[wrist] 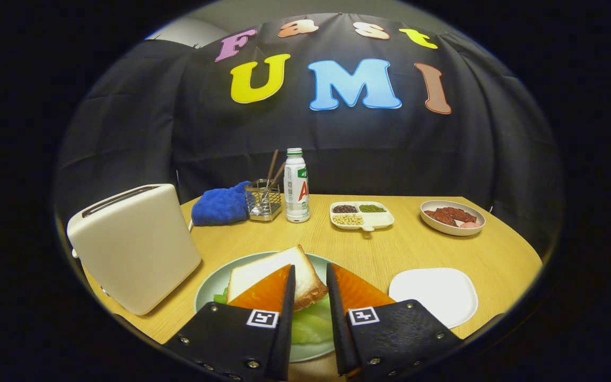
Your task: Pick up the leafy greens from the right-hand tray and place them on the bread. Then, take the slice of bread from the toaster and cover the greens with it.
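Bread slice [273, 273] lying tilted on leafy greens [308, 324] in the pale green plate [211, 286], between and just ahead of the gripper [311, 278] fingers. Fingers parted by a narrow gap, pressing on nothing. Toaster [133, 246] to the left of the plate, white tray [435, 294] to the right, on the wooden table [417, 249].

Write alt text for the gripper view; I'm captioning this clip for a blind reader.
The gripper, fingers apart, hovers over a bread slice lying on greens on a green plate. A toaster stands left of it, an empty white tray right.
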